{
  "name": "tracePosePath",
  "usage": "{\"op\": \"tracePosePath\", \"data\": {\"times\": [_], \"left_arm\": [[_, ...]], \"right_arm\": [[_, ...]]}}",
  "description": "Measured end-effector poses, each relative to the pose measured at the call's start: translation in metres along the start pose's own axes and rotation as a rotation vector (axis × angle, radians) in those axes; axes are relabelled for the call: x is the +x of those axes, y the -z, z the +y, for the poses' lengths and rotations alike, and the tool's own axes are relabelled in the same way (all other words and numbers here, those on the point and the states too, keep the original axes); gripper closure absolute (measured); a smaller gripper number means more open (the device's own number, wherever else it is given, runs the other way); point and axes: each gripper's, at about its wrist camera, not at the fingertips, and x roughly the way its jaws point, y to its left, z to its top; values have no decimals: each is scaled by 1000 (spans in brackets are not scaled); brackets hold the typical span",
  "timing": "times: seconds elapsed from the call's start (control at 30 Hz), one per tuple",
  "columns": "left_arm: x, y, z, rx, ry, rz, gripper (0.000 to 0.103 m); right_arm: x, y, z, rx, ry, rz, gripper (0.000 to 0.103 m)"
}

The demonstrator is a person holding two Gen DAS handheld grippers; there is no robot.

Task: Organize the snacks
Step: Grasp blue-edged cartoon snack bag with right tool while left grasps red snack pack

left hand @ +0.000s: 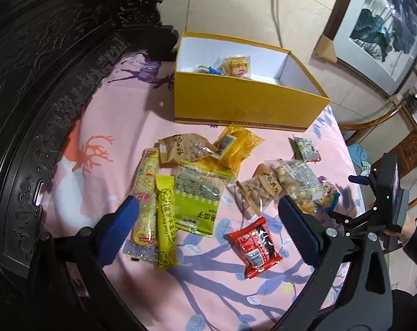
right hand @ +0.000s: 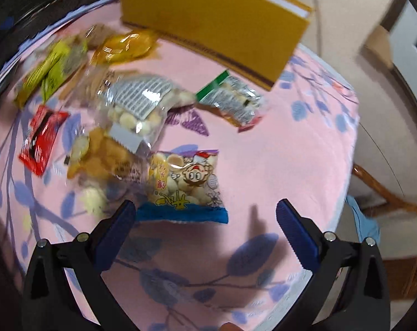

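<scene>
Left wrist view: open yellow cardboard box with white lining (left hand: 244, 102) is seen at upper centre on the pink floral-print sheet (left hand: 120, 127). Inside it, a yellow-wrapped round pastry packet (left hand: 237, 66) and a blue-and-white wrapper (left hand: 209, 69) are seen at the far left end. Loose snack packets are spread mid-frame, including a red foil packet (left hand: 254, 247). Left gripper (left hand: 208, 234) jaws are spread wide, nothing held.

Right wrist view, blurred: right gripper (right hand: 207, 230) jaws are also wide apart and empty. A cartoon-printed biscuit bag with blue bottom edge (right hand: 185, 186) lies just ahead, at centre. Box interior is hidden at top.
</scene>
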Motion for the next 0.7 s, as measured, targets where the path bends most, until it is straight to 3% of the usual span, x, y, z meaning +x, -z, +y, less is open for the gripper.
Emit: {"op": "tracePosePath", "data": {"times": [0.17, 0.37, 0.53, 0.7], "left_arm": [[7, 1, 5, -47, -23, 37, 2], [13, -1, 6, -71, -53, 64, 2], [18, -6, 3, -80, -60, 74, 2], [27, -11, -5, -70, -49, 94, 2]], "right_arm": [[17, -8, -3, -47, -48, 0, 5], [29, -20, -19, -40, -161, 4, 33], [24, -20, -40, 24, -241, -3, 34], [32, -24, -39, 52, -191, -14, 34]]}}
